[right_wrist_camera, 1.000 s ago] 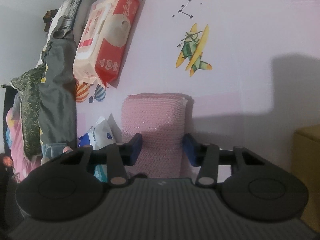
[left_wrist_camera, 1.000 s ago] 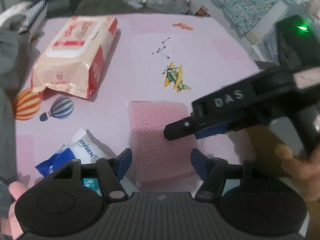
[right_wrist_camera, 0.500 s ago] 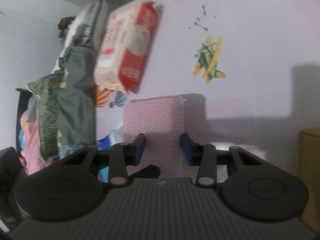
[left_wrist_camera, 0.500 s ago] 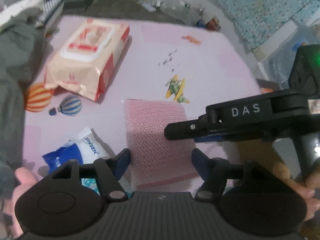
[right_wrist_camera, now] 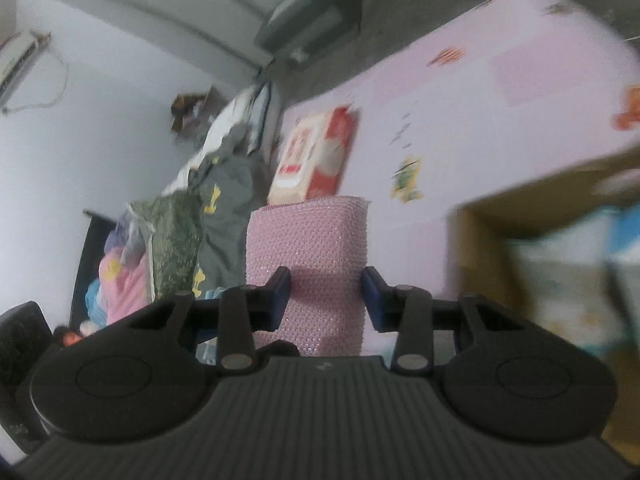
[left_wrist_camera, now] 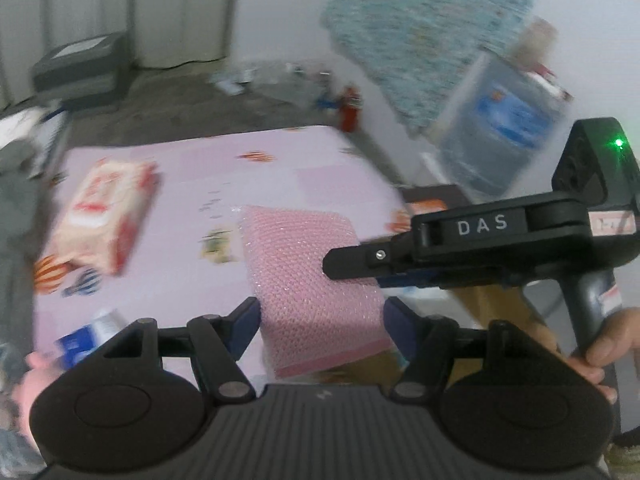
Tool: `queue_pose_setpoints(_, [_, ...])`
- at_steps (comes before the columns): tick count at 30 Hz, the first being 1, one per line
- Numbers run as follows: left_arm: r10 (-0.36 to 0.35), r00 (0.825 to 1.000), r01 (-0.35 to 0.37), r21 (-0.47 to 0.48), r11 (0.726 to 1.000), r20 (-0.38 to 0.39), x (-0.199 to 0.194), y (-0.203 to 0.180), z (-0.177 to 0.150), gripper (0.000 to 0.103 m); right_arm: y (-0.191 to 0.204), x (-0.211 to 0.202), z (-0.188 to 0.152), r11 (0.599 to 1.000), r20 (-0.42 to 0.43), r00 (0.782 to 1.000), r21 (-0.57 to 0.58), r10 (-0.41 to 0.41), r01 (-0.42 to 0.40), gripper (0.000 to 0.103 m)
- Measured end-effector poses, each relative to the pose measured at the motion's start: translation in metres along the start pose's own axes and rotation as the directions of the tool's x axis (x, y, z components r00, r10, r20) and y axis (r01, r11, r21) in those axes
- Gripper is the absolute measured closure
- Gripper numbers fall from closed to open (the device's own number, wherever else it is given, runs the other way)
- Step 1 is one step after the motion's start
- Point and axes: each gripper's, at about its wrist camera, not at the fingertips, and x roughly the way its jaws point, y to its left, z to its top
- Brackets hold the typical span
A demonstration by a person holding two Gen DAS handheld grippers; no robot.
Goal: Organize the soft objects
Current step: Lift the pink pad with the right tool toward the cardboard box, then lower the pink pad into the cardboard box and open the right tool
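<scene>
The right gripper (right_wrist_camera: 325,296) is clamping the pink textured pad (right_wrist_camera: 308,256), its blue pads pressing both sides in the lower centre of the right wrist view, the pad standing up above the pink mat (right_wrist_camera: 500,100). In the left wrist view, the left gripper (left_wrist_camera: 322,320) is sitting wide apart around the pad's (left_wrist_camera: 308,276) lower end, not visibly pinching it. The wipes pack (left_wrist_camera: 102,216) at left and the box (right_wrist_camera: 560,280) at right are showing blurred.

Dim, even indoor light; motion blur smears both backgrounds, worst at right; fisheye bends edges, corners black.
</scene>
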Motion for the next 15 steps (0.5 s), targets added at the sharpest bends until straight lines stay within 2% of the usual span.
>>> queue_pose_setpoints(4, [-0.071, 0.997, 0.073, 0.074, 0.995, -0.030, 0.027, -0.065, 0.001, 0.033, -0.042, -0.064, -0.009, 0.997, 0.080, 0.995, 0.046, -0.058, 0.054, 0.065])
queue_pose_setpoints(9, [-0.152, 0.986, 0.158, 0.106, 0.982, -0.067, 0.077, -0.127, 0.000, 0.033, -0.104, -0.119, -0.010, 0.976, 0.137, 0.973, 0.143, -0.185, 0.165, 0.065])
queue_pose_setpoints(13, [-0.200, 0.975, 0.208, 0.074, 0.975, -0.098, 0.125, -0.156, -0.003, 0.030, -0.138, -0.142, -0.001, 0.940, 0.177, 0.927, 0.148, -0.331, 0.307, 0.064])
queue_pose_setpoints(15, [-0.201, 0.969, 0.209, 0.039, 0.977, -0.147, 0.150, -0.161, -0.007, 0.030, -0.150, -0.147, 0.003, 0.916, 0.197, 0.897, 0.147, -0.396, 0.372, 0.063])
